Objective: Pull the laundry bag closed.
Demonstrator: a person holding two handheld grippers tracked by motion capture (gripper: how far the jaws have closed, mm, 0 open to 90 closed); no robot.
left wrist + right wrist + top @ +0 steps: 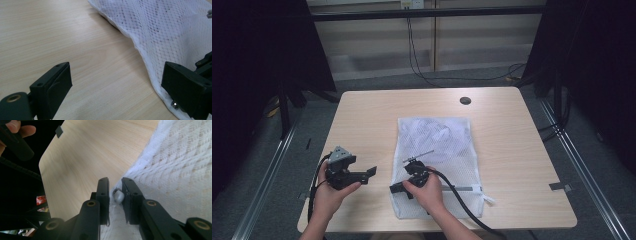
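A white mesh laundry bag (437,145) lies flat in the middle of the wooden table (362,115). My right gripper (395,189) lies low at the bag's near left edge, pointing left. In the right gripper view its jaws (115,180) stand almost together around a small pale zipper pull (119,196). The pull rests against one jaw, and a slim gap shows at the other. My left gripper (372,172) hovers just left of the bag, wide open with nothing between its fingers (115,82). The bag's edge (162,30) runs past its right jaw.
A round cable hole (465,100) sits near the table's far edge. A grey zipper strip (462,188) crosses the bag's near end. Bare wood lies left of the bag (62,37). A dark tape mark (59,131) is at a table corner.
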